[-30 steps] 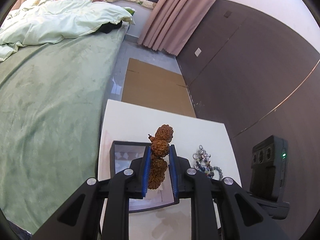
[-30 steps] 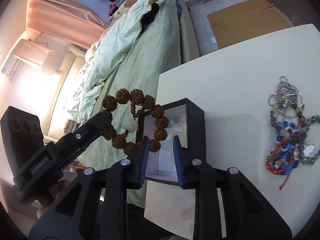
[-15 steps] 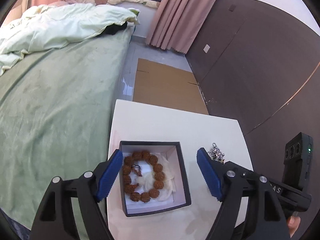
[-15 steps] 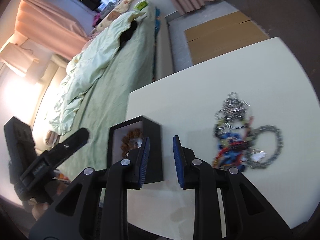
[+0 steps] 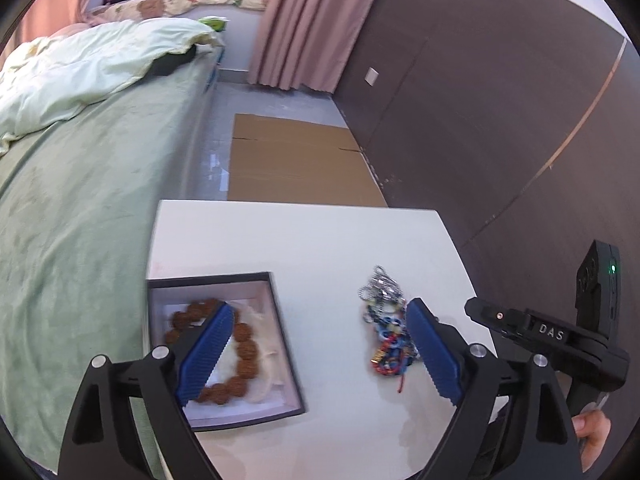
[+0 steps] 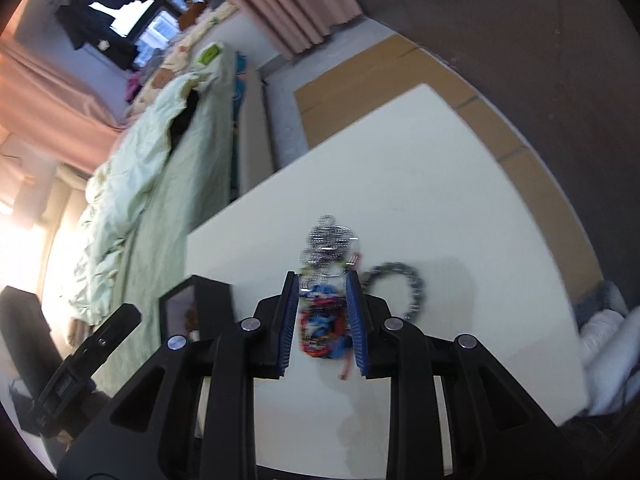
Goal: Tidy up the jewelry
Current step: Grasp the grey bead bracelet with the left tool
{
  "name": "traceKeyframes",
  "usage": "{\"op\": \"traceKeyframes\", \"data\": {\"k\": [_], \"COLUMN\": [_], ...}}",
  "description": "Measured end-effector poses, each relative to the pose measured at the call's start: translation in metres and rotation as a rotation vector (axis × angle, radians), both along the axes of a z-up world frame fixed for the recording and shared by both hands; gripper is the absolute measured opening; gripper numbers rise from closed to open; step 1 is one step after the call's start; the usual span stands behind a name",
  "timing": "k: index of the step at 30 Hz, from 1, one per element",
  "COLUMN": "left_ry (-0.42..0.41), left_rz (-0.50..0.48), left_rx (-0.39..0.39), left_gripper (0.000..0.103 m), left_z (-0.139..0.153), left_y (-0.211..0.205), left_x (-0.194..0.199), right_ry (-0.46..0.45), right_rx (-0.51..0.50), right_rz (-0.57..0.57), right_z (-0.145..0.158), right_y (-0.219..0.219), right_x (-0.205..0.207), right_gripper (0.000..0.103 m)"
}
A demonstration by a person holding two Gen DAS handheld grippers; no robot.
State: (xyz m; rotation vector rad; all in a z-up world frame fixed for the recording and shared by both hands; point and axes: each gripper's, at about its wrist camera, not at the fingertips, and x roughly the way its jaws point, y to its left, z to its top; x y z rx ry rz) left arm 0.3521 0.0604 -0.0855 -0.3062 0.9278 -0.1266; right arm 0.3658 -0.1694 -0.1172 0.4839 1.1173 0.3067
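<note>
While the left gripper (image 5: 316,352) spreads its blue pads (image 5: 206,354) wider, its jaws opening with nothing gripped between them, bare white table (image 5: 320,248) shows in the gap. Its left pad hangs over the brown bead bracelet (image 5: 244,344), which lies in a loop on white lining inside the black box (image 5: 280,312) at about 8 o'clock in the left wrist view. Its right pad sits just beside the tangled heap of jewelry (image 5: 386,328), silver chains at the far end and blue and red cords nearer, at about 5 o'clock. Box and heap lie apart on the table, the box close to the table's left edge.

On the right gripper (image 6: 323,320) the blue pads (image 6: 288,320) stand narrow and parallel, with the blurred heap (image 6: 324,320) showing between them; whether they press on it or hover above it I cannot tell. A ring of silver-grey chain (image 6: 416,280) lies on the table at 1 o'clock from those pads, and the box (image 6: 212,300) is at 9 o'clock.

Beyond the table, a flat sheet of cardboard (image 5: 292,160) lies on the floor at 12 o'clock, a green bed (image 5: 80,184) runs along the left, and pink curtains (image 5: 316,24) hang by a dark wall (image 5: 500,100).
</note>
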Motion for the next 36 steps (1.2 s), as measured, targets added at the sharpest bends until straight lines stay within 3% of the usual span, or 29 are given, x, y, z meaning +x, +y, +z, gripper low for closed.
{"op": "traceKeyframes", "data": {"k": [10,12,13,14,15,20,22,26,31,36], "left_ry": [0.033,0.04,0.043,0.047,0.051,0.067,0.077,0.096,0.147,0.172], "left_rz": [-0.09,-0.106,-0.112,-0.118,-0.127,-0.157,-0.164,-0.177,-0.178,-0.182], "left_rx": [0.039,0.047,0.05,0.054,0.059,0.08,0.085,0.073,0.059,0.052], "left_gripper": [0.086,0.086,0.086,0.086,0.086,0.086,0.086,0.084,0.058,0.052], "left_z": [-0.02,-0.024,-0.026,-0.028,-0.03,-0.04,-0.045,-0.054,-0.067,-0.075], "left_y": [-0.048,-0.056,-0.059,-0.062,-0.067,-0.081,-0.087,-0.095,-0.101,-0.103], "left_x": [0.017,0.02,0.021,0.023,0.024,0.029,0.031,0.036,0.046,0.05], "right_ry": [0.048,0.048,0.046,0.038,0.023,-0.005,0.011,0.048,0.061,0.165], "right_rx": [-0.077,-0.08,-0.076,-0.068,-0.051,0.014,0.003,0.089,0.154,0.265], "right_rz": [-0.051,-0.077,-0.088,-0.106,-0.113,-0.098,-0.102,-0.092,-0.059,-0.048], "right_z": [-0.01,-0.013,-0.015,-0.016,-0.016,-0.016,-0.02,-0.032,-0.038,-0.057], "right_y": [-0.023,-0.031,-0.034,-0.04,-0.044,-0.055,-0.058,-0.067,-0.07,-0.07], "right_x": [-0.002,-0.003,-0.004,-0.005,-0.006,-0.006,-0.006,-0.007,-0.007,-0.005], "right_gripper": [0.025,0.046,0.073,0.088,0.092,0.093,0.093,0.093,0.094,0.097]}}
